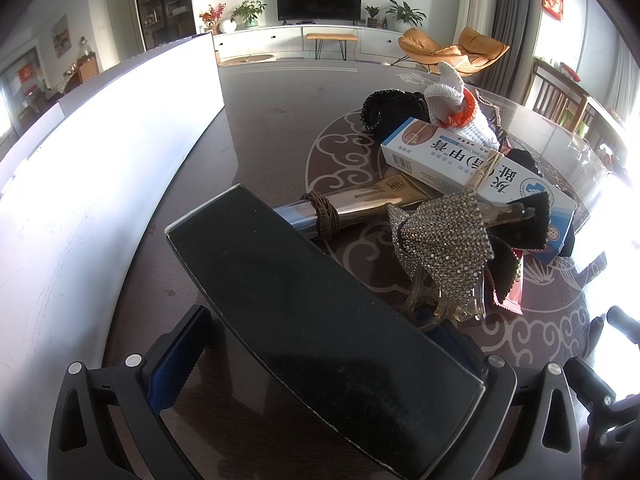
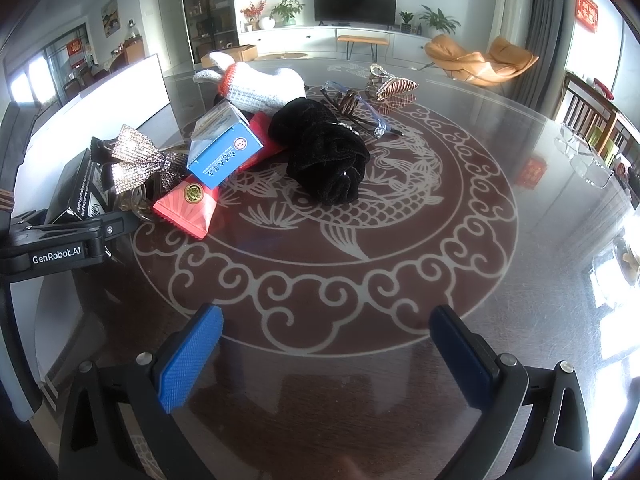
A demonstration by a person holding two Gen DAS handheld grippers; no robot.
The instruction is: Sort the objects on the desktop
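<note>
The left gripper (image 1: 320,364) is sitting with its fingers spread wide around a long, smooth black box (image 1: 320,320) beside the tall white bin wall (image 1: 100,184), while the right gripper (image 2: 326,354) is hanging open and empty over the bare, shiny glass table (image 2: 520,300), near the soft black velvet cloth (image 2: 324,156).

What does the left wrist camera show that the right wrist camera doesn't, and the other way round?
Only the left wrist view shows the gold tube wound with a brown cord, and the broad top of the black box lying between the left gripper fingers. Only the right wrist view shows the clear glasses, the red packet and the open, empty right gripper. Both show the sparkly bow, the blue and white box, the knitted glove and the white board.
</note>
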